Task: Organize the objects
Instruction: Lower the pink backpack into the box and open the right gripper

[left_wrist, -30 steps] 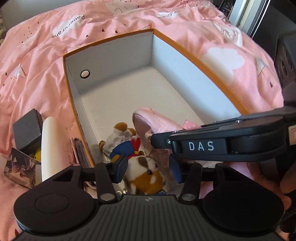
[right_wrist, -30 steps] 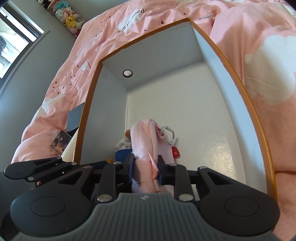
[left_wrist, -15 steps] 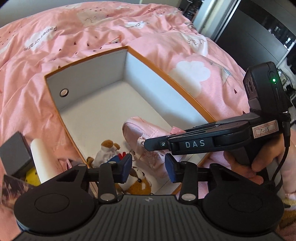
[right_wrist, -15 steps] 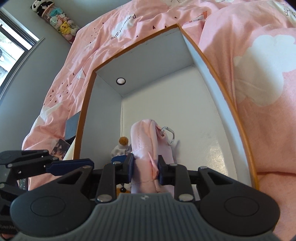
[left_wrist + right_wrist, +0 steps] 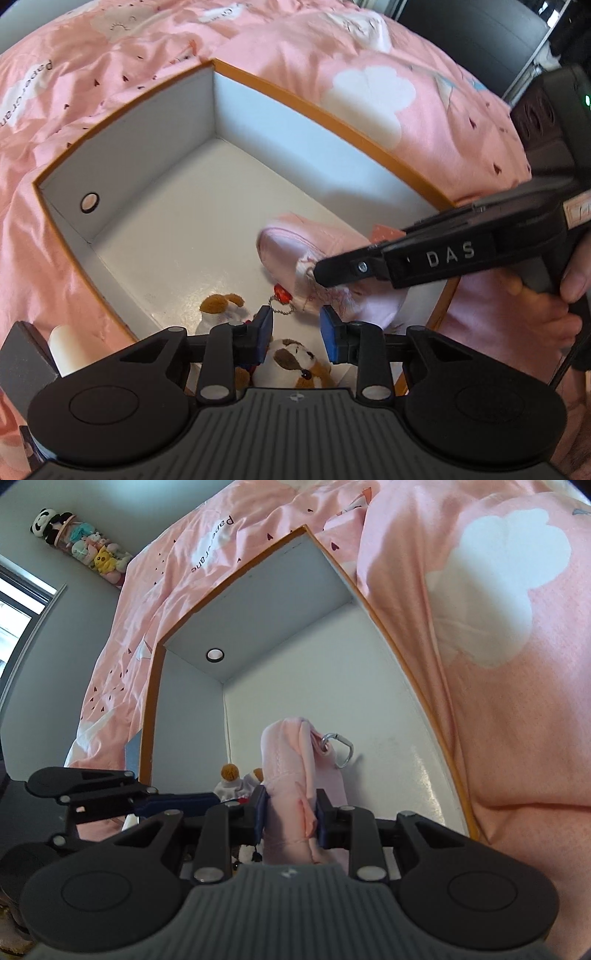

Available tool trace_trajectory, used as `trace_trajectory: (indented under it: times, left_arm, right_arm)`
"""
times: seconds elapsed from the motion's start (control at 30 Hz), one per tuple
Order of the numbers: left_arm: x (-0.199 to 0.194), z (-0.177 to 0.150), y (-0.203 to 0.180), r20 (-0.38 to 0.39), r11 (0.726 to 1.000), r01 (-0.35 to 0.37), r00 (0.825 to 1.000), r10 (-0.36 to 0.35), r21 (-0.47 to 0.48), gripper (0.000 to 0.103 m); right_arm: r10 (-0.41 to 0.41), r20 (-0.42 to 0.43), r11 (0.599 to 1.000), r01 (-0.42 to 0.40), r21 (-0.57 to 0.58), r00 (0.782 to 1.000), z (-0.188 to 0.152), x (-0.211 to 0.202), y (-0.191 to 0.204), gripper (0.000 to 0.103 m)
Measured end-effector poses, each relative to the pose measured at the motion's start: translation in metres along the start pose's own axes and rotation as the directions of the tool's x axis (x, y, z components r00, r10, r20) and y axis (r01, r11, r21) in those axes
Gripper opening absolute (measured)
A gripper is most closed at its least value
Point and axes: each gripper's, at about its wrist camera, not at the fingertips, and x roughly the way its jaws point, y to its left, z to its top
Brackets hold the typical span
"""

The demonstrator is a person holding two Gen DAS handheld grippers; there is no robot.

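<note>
Box (image 5: 122, 155): matt white card walls, orange edge, faintly glossy floor. Pouch (image 5: 291, 775): soft pink cloth, stitched seams; clip (image 5: 338, 751) of polished metal. Plush toys (image 5: 295, 362): fuzzy fabric. Bedcover (image 5: 369, 110): creased printed cotton, probably. Gripper bodies (image 5: 295, 424): matt black ribbed plastic; pads (image 5: 264, 334) blue, seemingly rubber.
</note>
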Motion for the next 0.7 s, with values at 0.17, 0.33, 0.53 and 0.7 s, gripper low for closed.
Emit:
trace_trajectory:
  times: [0.17, 0.33, 0.53, 0.7]
  left_arm:
    - [0.017, -0.005, -0.010, -0.077, 0.993, -0.027, 0.996, 0.036, 0.111, 0.035]
    - [0.030, -0.009, -0.014, -0.125, 0.985, -0.047, 0.990, 0.068, 0.167, 0.033]
    - [0.030, -0.013, -0.012, -0.163, 0.983, -0.070, 0.982, 0.098, 0.170, 0.033]
    - [0.028, -0.019, -0.007, -0.146, 0.985, -0.062, 0.986, 0.086, 0.160, 0.032]
  right_arm:
    - [0.052, -0.041, 0.998, -0.050, 0.049, 0.998, 0.004, 0.010, -0.004, 0.031]
    - [-0.029, -0.067, 0.999, 0.028, -0.016, 0.997, 0.003, 0.012, 0.004, 0.038]
    - [-0.175, -0.043, 0.958, 0.161, -0.237, 0.984, -0.004, 0.005, 0.025, 0.044]
    - [-0.276, 0.023, 0.861, 0.258, -0.439, 0.961, -0.009, 0.002, 0.046, 0.045]
